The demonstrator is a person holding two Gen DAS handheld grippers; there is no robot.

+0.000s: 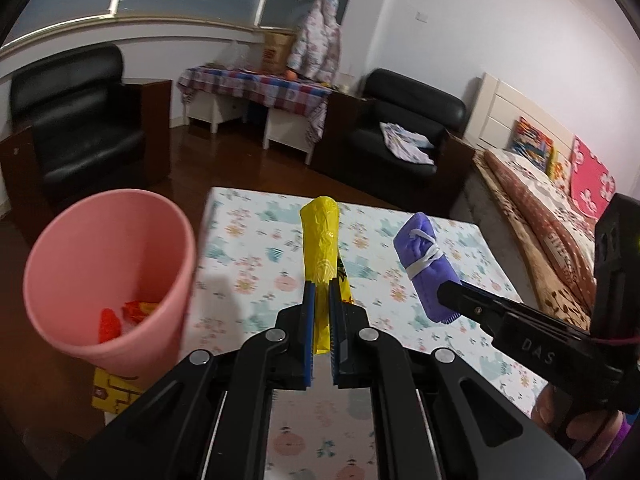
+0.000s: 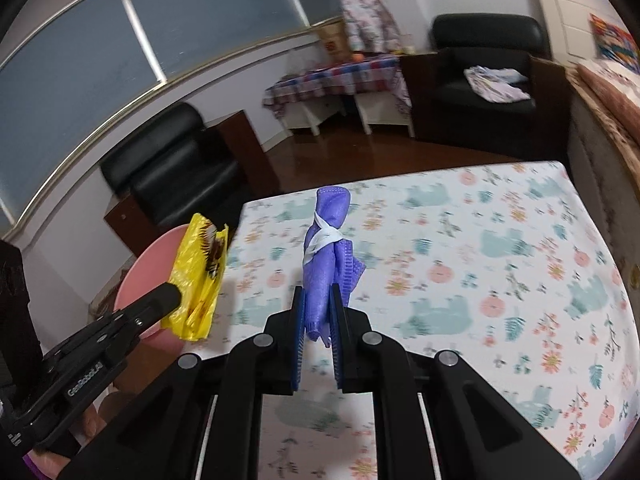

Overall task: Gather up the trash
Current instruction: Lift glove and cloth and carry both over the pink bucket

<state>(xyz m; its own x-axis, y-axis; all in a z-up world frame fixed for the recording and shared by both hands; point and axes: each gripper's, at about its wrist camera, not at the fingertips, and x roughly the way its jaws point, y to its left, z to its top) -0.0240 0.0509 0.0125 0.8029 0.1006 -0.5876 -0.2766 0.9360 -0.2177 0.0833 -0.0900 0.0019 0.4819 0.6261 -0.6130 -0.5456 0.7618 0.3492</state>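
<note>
My left gripper is shut on a yellow snack wrapper and holds it upright above the table, just right of a pink bin. The bin holds red and orange scraps. My right gripper is shut on a rolled purple face mask tied with its white strap, held above the table. The mask and right gripper also show in the left wrist view. The wrapper and bin rim show in the right wrist view at the left.
The table has a floral cloth. A yellow box lies below the bin. Black armchairs, a side table with a checked cloth and a bed stand around on a dark wood floor.
</note>
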